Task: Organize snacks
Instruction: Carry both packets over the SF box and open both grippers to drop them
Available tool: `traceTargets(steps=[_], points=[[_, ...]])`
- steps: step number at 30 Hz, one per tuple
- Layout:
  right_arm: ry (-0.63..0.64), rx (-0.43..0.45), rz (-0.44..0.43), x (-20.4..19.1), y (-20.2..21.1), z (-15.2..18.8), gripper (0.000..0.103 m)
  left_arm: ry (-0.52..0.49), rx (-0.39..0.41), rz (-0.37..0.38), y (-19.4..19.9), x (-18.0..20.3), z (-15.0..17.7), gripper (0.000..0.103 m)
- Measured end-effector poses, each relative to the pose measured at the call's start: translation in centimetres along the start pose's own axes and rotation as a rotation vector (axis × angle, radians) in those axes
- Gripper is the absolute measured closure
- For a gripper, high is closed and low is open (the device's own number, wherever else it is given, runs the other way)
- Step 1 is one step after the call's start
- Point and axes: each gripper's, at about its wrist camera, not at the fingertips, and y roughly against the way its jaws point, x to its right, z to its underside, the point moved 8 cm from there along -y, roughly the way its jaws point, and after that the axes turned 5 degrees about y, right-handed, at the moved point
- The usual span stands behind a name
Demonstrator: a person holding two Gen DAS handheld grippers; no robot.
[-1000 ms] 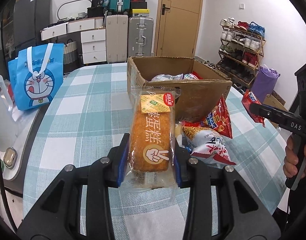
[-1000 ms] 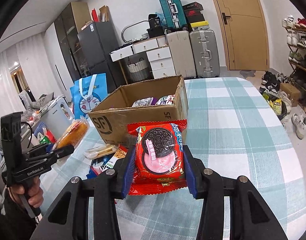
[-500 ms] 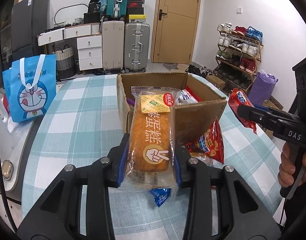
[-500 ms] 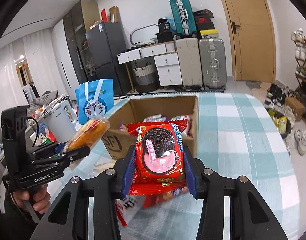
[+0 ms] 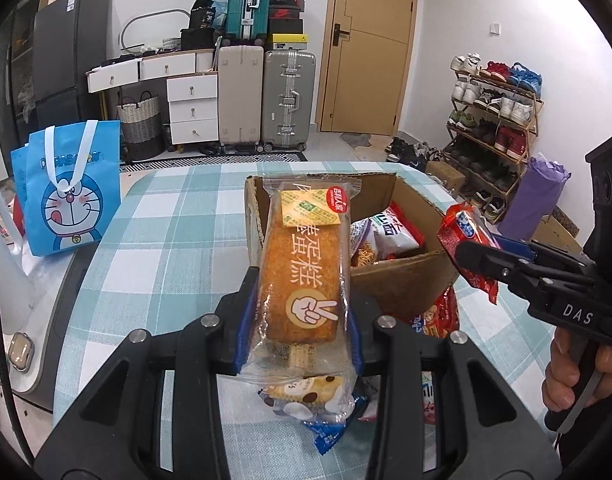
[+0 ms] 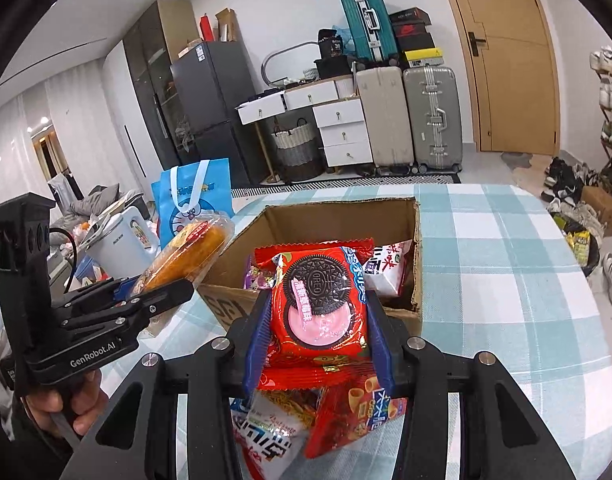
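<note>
My left gripper (image 5: 300,320) is shut on a clear-wrapped golden cake (image 5: 304,264), held in the air in front of the open cardboard box (image 5: 401,276). My right gripper (image 6: 317,332) is shut on a red Oreo packet (image 6: 319,300), held above the near edge of the box (image 6: 415,248). The box holds several snack bags (image 6: 385,264). Each gripper shows in the other's view: the right one with the packet (image 5: 465,240), the left one with the cake (image 6: 186,256). More snack bags (image 6: 345,416) lie on the checked table below the grippers.
A blue Doraemon bag (image 5: 68,196) stands at the table's left edge beside a white kettle (image 6: 124,244). Suitcases (image 5: 266,96), drawers and a shoe rack (image 5: 493,112) stand beyond the table (image 6: 505,280).
Both grippers have risen and moved toward the box with their snacks. The box interior now shows from above, and the loose bags have slipped under the grippers.
</note>
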Motion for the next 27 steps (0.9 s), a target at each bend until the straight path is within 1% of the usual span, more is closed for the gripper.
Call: traceTargets(steps=[8, 11, 14, 16, 17, 18, 19, 20, 21, 22, 23, 24, 26, 27], points=[[-0.046, -0.024, -0.008, 0.7, -1.9, -0.6, 0.058, 0.018, -0.026, -0.016, -2.6, 0.2, -0.6, 0.069], [-0.065, -0.039, -0.009, 1.1, -2.6, -0.7, 0.058, 0.002, -0.038, -0.027, -3.6, 0.6, -0.8, 0.069], [-0.066, -0.041, 0.007, 1.4, -3.0, -0.9, 0.058, -0.006, -0.038, -0.041, -4.3, 1.0, -1.1, 0.068], [-0.065, -0.046, 0.008, 1.4, -3.1, -1.0, 0.055, -0.014, -0.051, -0.044, -4.8, 1.2, -1.0, 0.065], [-0.066, -0.040, 0.015, 1.4, -3.0, -1.2, 0.051, -0.019, -0.054, -0.050, -5.0, 1.3, -1.0, 0.061], [-0.066, -0.034, 0.024, 1.6, -2.9, -1.3, 0.045, -0.025, -0.056, -0.059, -5.1, 1.3, -1.0, 0.058], [-0.066, -0.027, 0.033, 1.8, -2.6, -1.4, 0.041, -0.027, -0.055, -0.063, -5.1, 1.3, -1.0, 0.052], [-0.064, -0.014, 0.040, 1.9, -2.2, -1.6, 0.038, -0.025, -0.054, -0.066, -5.1, 1.3, -0.9, 0.043], [-0.061, -0.007, 0.039, 2.0, -1.9, -1.6, 0.036, -0.020, -0.051, -0.066, -4.9, 1.3, -0.9, 0.037], [-0.056, 0.002, 0.040, 2.0, -1.4, -1.6, 0.034, -0.014, -0.043, -0.063, -4.7, 1.2, -0.9, 0.026], [-0.055, 0.007, 0.043, 2.1, -1.1, -1.6, 0.028, -0.008, -0.032, -0.060, -4.4, 1.1, -0.9, 0.020], [-0.053, 0.013, 0.051, 2.2, -0.6, -1.4, 0.018, -0.002, -0.019, -0.054, -4.0, 1.0, -0.9, 0.020], [-0.050, 0.023, 0.063, 2.4, 0.2, -1.0, 0.007, 0.006, -0.022, -0.041, -3.4, 0.8, -0.6, 0.019], [-0.050, 0.031, 0.064, 2.5, 0.7, -0.7, 0.005, 0.010, -0.031, -0.032, -3.2, 0.7, -0.3, 0.019]])
